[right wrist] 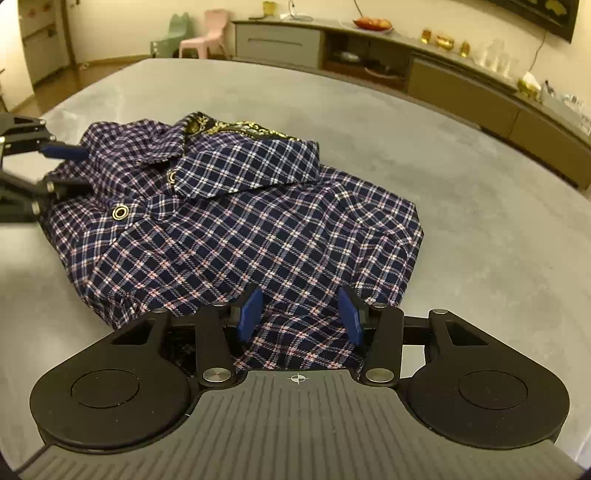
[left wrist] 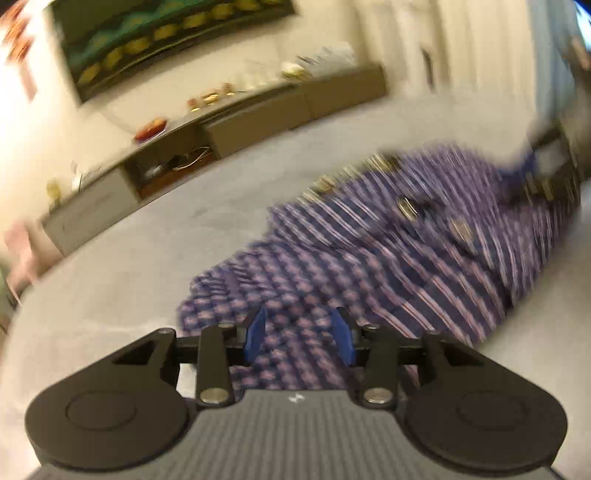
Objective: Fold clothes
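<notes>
Checked cotton in navy, white and pink makes up the folded shirt (right wrist: 236, 225), a soft, rumpled bundle lying on the round, matte grey surface (right wrist: 461, 177). Its pointed collar (right wrist: 243, 166) has a black and gold patterned lining, and round gold-ringed buttons (right wrist: 120, 212) run down the front. In the right wrist view the shirt's long axis runs from the collar at the far side to the folded hem at the near side, slightly slanted to the left.

The right tool (right wrist: 299, 314) stands with its blue pads apart over the near hem; cloth lies between the pads, but they do not press on it. The left tool (left wrist: 301, 338) also stands apart, with checked cloth between its blue fingers (left wrist: 256, 332) and no clamp visible; its view is heavily blurred. From the right wrist view, it sits at the shirt's left edge, beside the collar.

Bare surface lies open all round the shirt, widest to the right and the far side. Beyond the rim stand a long grey-brown sideboard (right wrist: 461, 81) and two small plastic chairs (right wrist: 207, 33), pink and green.
</notes>
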